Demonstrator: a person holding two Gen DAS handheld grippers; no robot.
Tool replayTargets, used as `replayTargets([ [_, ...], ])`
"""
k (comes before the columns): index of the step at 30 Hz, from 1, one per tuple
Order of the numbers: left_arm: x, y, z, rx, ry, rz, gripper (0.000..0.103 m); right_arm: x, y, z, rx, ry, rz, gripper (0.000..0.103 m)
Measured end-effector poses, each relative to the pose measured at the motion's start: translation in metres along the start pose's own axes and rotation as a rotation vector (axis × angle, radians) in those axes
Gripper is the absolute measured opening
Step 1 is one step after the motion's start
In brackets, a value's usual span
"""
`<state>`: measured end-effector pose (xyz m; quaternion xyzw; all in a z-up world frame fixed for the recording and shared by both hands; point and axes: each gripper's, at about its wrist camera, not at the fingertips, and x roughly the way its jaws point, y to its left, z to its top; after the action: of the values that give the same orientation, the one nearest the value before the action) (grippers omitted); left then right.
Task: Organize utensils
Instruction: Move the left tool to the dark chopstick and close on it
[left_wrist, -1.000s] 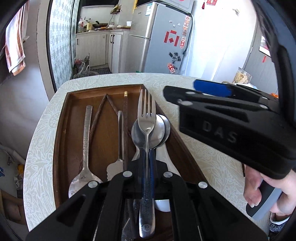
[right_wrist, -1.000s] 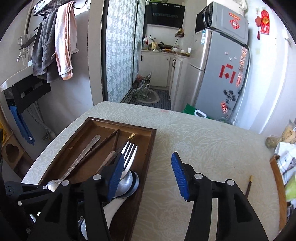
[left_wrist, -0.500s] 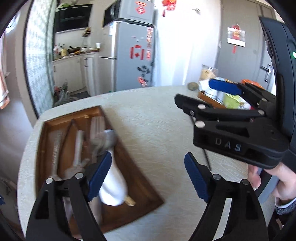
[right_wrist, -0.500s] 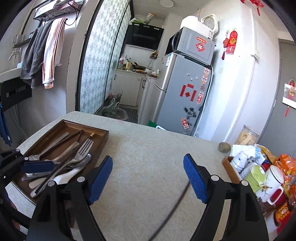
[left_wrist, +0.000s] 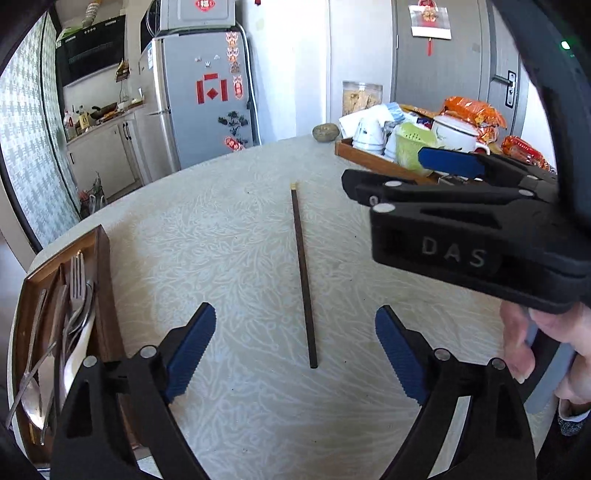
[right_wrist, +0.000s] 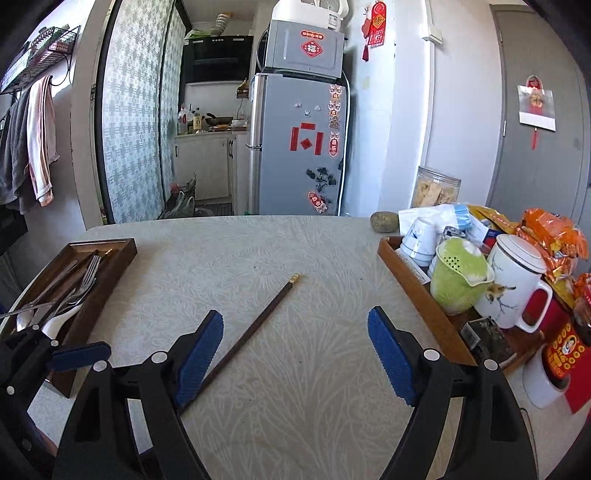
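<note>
Most utensils, a fork (left_wrist: 77, 273) and spoons among them, are already gathered in the wooden tray (left_wrist: 101, 258) at the lower left of the left wrist view. One dark chopstick (left_wrist: 303, 273) is left on the table (left_wrist: 229, 229) at frame centre. The left gripper (left_wrist: 295, 350), opening with nothing between its jaws, is aimed at it. The right gripper (right_wrist: 295, 354) is spread wide and empty.

Bare tabletop (right_wrist: 295, 387) mid-table, utensil tray (right_wrist: 122, 254) left, crowded tray (right_wrist: 413, 295) right
</note>
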<state>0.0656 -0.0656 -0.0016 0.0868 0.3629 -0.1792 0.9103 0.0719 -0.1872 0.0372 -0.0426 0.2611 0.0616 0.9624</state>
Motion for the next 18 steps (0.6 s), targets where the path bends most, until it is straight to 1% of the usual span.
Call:
replayTargets([
  [2,0.012,0.0,0.001,-0.015,0.051,-0.006,0.081,0.003,-0.003,0.0,0.006,0.021,0.013,0.081],
  [4,0.025,-0.001,0.001,-0.025,0.106,-0.015,0.067,0.008,-0.005,0.0,0.01,0.046,0.019,0.081],
  [5,0.029,-0.002,-0.001,-0.028,0.136,-0.024,0.063,0.01,-0.006,0.0,0.013,0.057,0.024,0.081],
  [6,0.03,-0.002,-0.002,-0.03,0.143,-0.026,0.06,0.012,-0.007,0.0,0.014,0.065,0.027,0.081],
  [7,0.032,-0.002,0.0,-0.029,0.149,-0.012,0.056,0.013,-0.008,0.0,0.014,0.07,0.024,0.081],
  [8,0.032,-0.002,0.0,-0.033,0.15,-0.012,0.055,0.016,-0.008,0.0,0.011,0.08,0.025,0.081],
  [9,0.032,-0.002,0.001,-0.033,0.15,-0.009,0.049,0.019,-0.01,-0.001,0.013,0.089,0.03,0.081],
  [11,0.032,-0.005,0.002,-0.024,0.144,-0.009,0.025,0.023,-0.011,-0.002,0.018,0.102,0.025,0.081],
  [12,0.032,-0.006,0.002,-0.018,0.143,-0.008,0.006,0.025,-0.013,-0.002,0.023,0.108,0.032,0.081],
  [14,0.032,-0.009,0.001,-0.009,0.131,0.007,0.006,0.029,-0.014,-0.001,0.035,0.121,0.041,0.081],
  [17,0.031,-0.003,0.0,-0.044,0.125,-0.027,0.005,0.037,-0.016,0.0,0.056,0.148,0.068,0.081],
  [18,0.03,-0.001,0.0,-0.048,0.124,-0.027,0.005,0.04,-0.016,0.0,0.072,0.162,0.083,0.081],
])
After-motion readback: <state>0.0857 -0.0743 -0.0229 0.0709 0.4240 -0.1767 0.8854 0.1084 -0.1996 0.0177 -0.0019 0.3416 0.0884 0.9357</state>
